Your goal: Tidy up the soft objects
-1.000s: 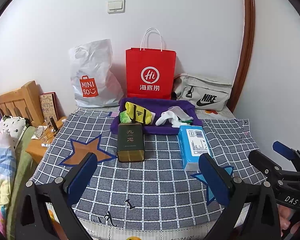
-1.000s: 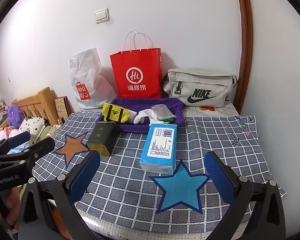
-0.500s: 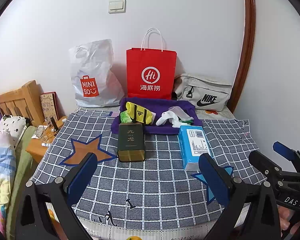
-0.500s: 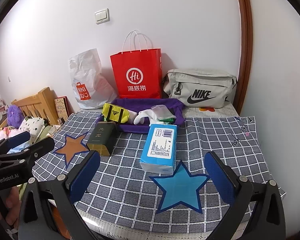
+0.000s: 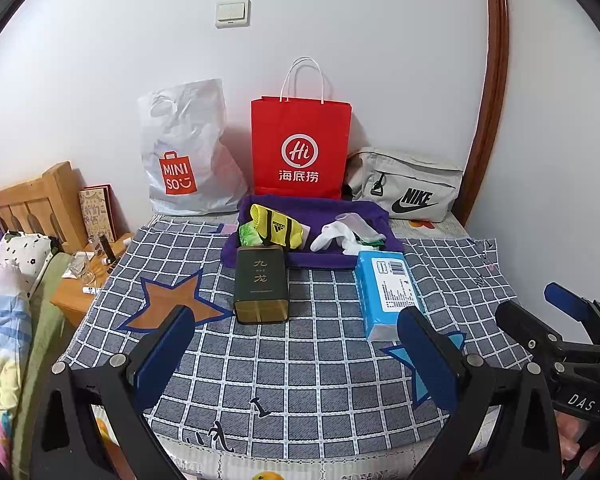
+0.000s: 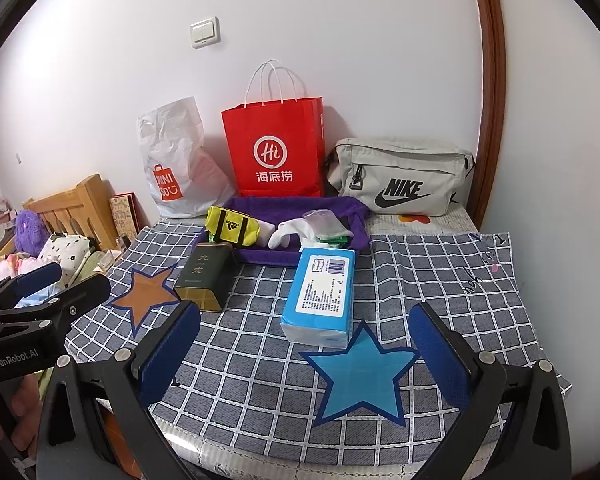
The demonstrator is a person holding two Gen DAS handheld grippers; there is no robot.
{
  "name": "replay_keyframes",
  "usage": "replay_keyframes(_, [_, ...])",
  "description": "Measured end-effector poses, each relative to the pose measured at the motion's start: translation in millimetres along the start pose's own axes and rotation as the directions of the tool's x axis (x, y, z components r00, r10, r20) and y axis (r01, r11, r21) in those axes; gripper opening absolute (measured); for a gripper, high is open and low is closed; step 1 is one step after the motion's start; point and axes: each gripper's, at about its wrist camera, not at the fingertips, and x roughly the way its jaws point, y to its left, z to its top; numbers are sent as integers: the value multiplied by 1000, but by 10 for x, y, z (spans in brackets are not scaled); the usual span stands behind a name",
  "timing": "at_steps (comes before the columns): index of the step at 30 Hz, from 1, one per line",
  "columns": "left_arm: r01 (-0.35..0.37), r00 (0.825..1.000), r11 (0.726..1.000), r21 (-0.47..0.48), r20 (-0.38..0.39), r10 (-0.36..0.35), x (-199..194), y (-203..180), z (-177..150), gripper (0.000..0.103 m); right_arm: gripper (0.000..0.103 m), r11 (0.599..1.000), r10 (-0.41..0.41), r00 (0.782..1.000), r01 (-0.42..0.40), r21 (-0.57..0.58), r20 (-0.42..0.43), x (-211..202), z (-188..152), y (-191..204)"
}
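Note:
A purple cloth tray (image 5: pixel 332 208) (image 6: pixel 260 258) lies at the back of the checked cloth. In it are a yellow pouch (image 5: pixel 276 230) (image 6: pixel 232 227) and white socks with a clear bag (image 5: pixel 350 234) (image 6: pixel 308 228). A blue tissue pack (image 5: pixel 388 294) (image 6: pixel 320 296) and a dark green tin (image 5: pixel 261 284) (image 6: pixel 206 276) lie in front of the tray. My left gripper (image 5: pixel 296 350) is open and empty over the cloth's front. My right gripper (image 6: pixel 306 348) is open and empty, just short of the tissue pack.
A red paper bag (image 5: pixel 300 148), a white Miniso plastic bag (image 5: pixel 184 152) and a grey Nike bag (image 5: pixel 408 188) stand against the wall. A wooden headboard (image 5: pixel 32 200) and bedding are at the left. The table edge runs just below the grippers.

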Motion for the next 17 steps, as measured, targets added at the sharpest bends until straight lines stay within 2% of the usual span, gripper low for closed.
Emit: replay_keyframes(17, [6,1000,1000,5,4,-6,36,-18,7,102,102,1000,8,1000,-8,8,-14,91,0,-12])
